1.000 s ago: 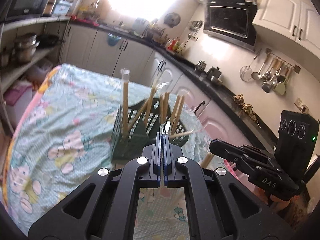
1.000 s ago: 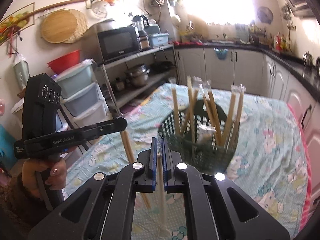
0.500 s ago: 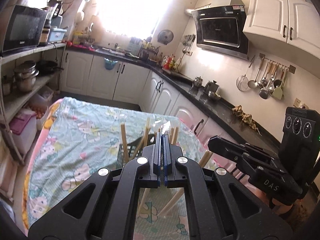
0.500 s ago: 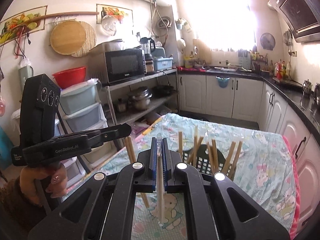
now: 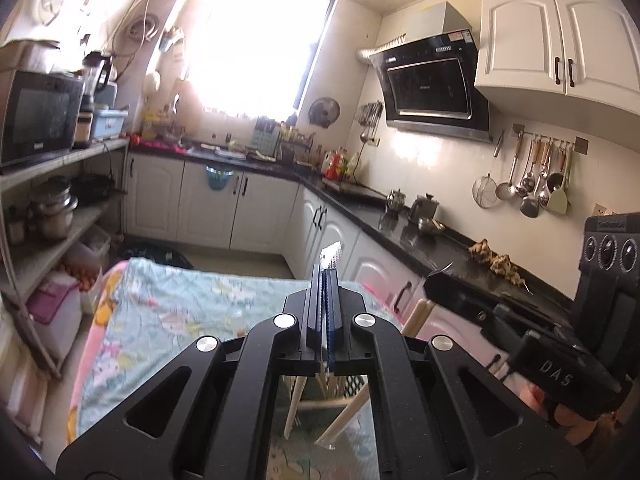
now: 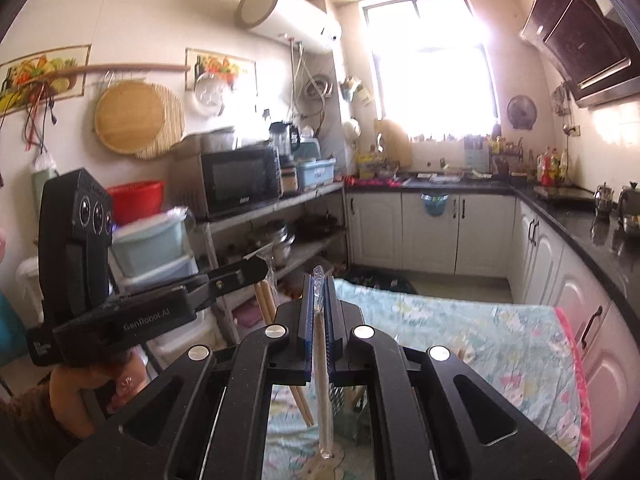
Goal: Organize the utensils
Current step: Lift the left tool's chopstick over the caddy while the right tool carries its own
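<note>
Table (image 5: pixel 168 308) with a patterned pale-green cloth was noted, set between shelving and the kitchen counter. The dark slotted basket (image 5: pixel 352 384) was seen only in part, low in both wrist views, through the gripper frames; its contents could not be made out here.

Left gripper (image 5: pixel 325 276): jaws drawn nearly together on a plastic-wrapped chopstick pair (image 5: pixel 330 254), the wrapper tip standing above the fingers and the wooden length (image 6: pixel 264 296) hanging below, as confirmed in the right wrist view. Right gripper (image 6: pixel 318 284): jaws narrow, clamped on a second wrapped pair (image 6: pixel 322 360), which hung nearly vertical with its lower end above the cloth. Both grippers were held high above the table, side by side, not touching.

Step in hand was judged to be transport: one pair carried per gripper, neither yet placed. The next move was judged to require lowering each pair over the basket, aligning the lower end with an open cell, and releasing only once the end was inside.
</note>
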Motion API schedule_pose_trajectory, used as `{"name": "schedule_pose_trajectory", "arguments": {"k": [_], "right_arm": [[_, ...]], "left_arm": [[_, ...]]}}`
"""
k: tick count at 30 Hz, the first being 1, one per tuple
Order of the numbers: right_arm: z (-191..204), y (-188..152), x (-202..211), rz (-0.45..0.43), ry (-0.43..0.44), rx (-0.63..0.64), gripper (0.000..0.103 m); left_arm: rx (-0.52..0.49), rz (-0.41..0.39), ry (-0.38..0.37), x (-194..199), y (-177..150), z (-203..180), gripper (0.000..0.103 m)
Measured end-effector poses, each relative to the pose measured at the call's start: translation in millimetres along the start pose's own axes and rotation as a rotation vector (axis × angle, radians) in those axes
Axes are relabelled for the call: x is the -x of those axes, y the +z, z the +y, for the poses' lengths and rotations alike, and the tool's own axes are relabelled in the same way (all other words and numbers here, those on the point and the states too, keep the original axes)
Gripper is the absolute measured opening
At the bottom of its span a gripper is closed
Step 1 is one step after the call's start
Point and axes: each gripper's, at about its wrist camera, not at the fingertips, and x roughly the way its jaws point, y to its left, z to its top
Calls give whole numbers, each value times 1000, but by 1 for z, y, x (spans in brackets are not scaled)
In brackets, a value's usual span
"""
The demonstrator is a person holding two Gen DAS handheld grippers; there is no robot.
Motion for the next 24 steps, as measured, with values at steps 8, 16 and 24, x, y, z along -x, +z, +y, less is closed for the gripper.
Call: {"name": "schedule_pose_trajectory", "arguments": {"k": [8,16,24], "right_arm": [[-26,23,1,-106,-82,-5,5],[-57,13,-9,-86,-144,-43,5],[-71,-9,-28,-41,-178,-51,5]], "left_arm": [[-16,-61,17,-18,15,-6,0],[-26,-72,33,-38,13,-5,0],[-58,-60,68,-57,-6,0,0]]}}
